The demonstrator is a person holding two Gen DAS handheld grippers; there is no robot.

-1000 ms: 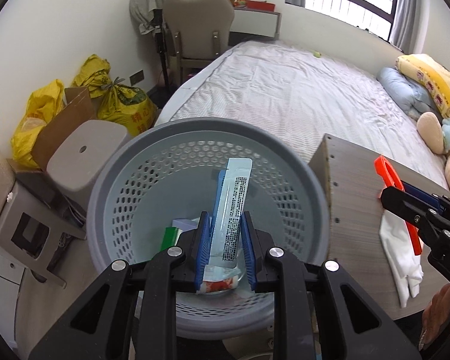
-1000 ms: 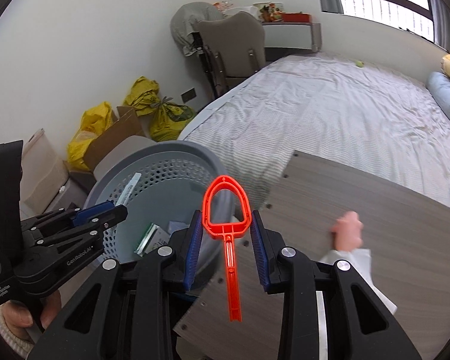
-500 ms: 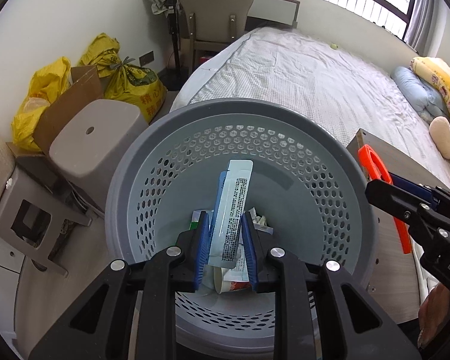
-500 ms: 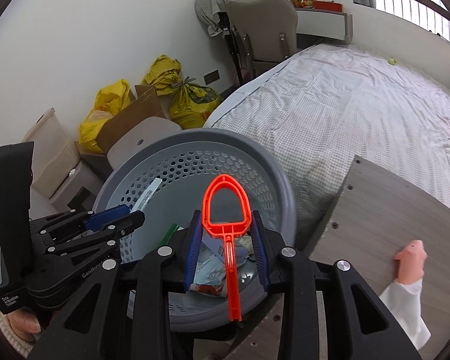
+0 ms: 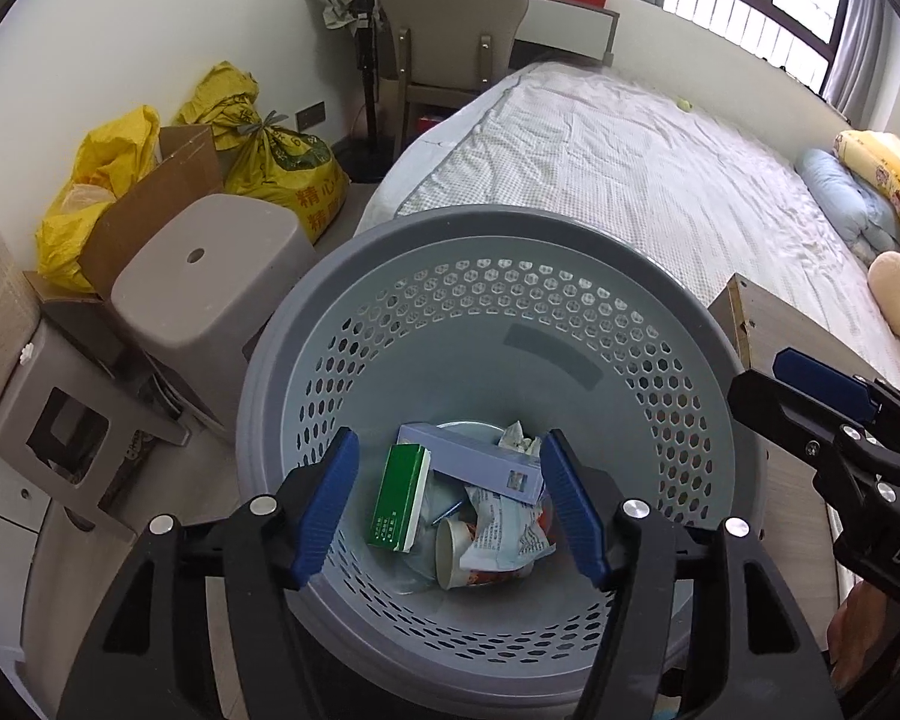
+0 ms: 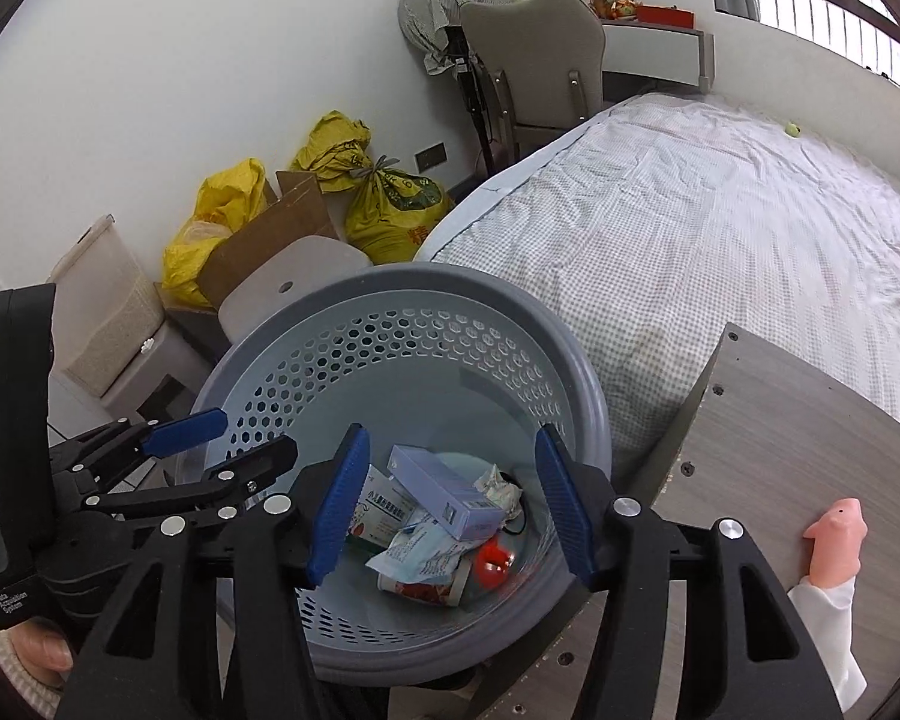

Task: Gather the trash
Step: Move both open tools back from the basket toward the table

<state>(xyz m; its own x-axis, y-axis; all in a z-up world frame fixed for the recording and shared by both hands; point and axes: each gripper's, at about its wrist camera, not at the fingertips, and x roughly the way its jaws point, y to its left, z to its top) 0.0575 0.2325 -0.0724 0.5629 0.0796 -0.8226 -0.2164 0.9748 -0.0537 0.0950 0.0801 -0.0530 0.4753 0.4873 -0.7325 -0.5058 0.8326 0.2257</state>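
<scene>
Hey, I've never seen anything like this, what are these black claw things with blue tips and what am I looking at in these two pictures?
They are two handheld grippers, one in each of a person's hands, each with a fisheye camera looking along its two fingers. One picture comes from the left gripper, the other from the right gripper. Both are open, hold nothing, and hover over a gray perforated trash basket. In the basket lie a green box, a pale purple box, a paper cup, crumpled wrappers and something red. Beside it a wooden tabletop carries a pink pig toy; a bed lies behind.
</scene>
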